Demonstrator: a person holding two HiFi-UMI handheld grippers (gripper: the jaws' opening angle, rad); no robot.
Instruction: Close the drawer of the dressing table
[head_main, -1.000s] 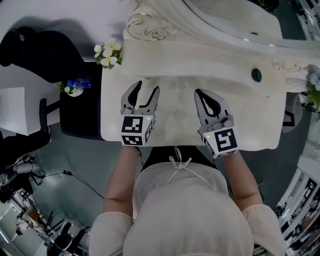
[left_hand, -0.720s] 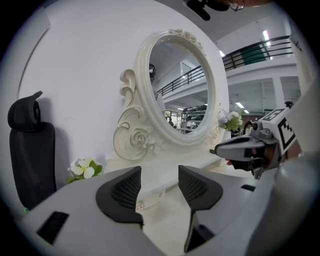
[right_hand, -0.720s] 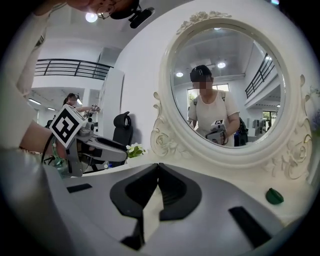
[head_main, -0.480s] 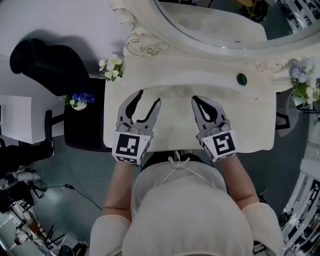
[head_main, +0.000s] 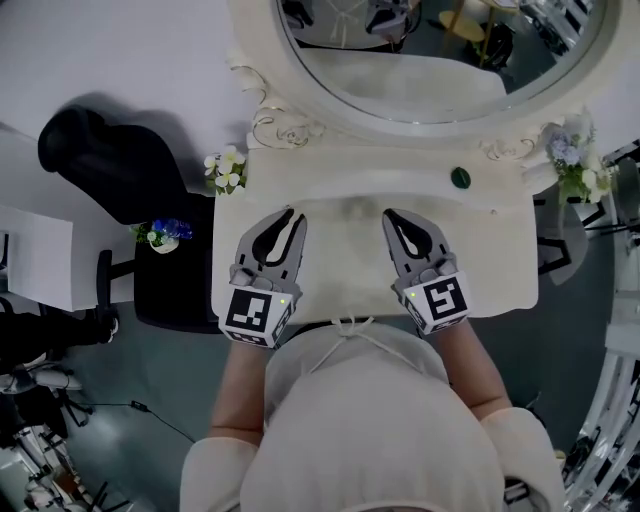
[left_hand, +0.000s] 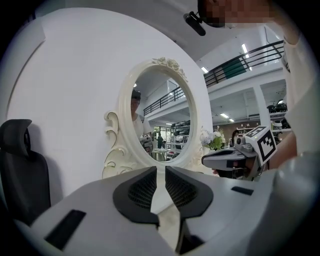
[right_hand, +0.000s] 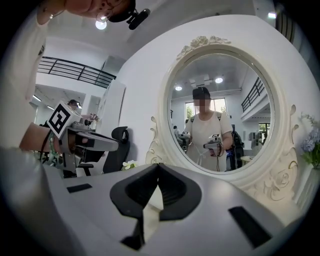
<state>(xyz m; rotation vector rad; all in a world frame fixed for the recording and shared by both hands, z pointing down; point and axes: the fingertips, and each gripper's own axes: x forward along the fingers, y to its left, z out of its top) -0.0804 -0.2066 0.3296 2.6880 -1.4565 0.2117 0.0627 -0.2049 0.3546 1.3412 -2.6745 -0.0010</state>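
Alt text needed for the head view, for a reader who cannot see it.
Seen from above, a person holds two grey grippers over a cream dressing table. The left gripper has jaws closing with nothing between them, and the right gripper has its jaws together. An oval white-framed mirror stands behind, with white flowers at the table's left corner.

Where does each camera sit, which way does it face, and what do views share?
Head view: overhead, looking down at the table, left gripper (empty, fingers closing), right gripper, arms.
Left gripper view: rides it, faces the mirror past its fingers.
Right gripper view: same, from the right.
Both gripper views share mirror and the other gripper.
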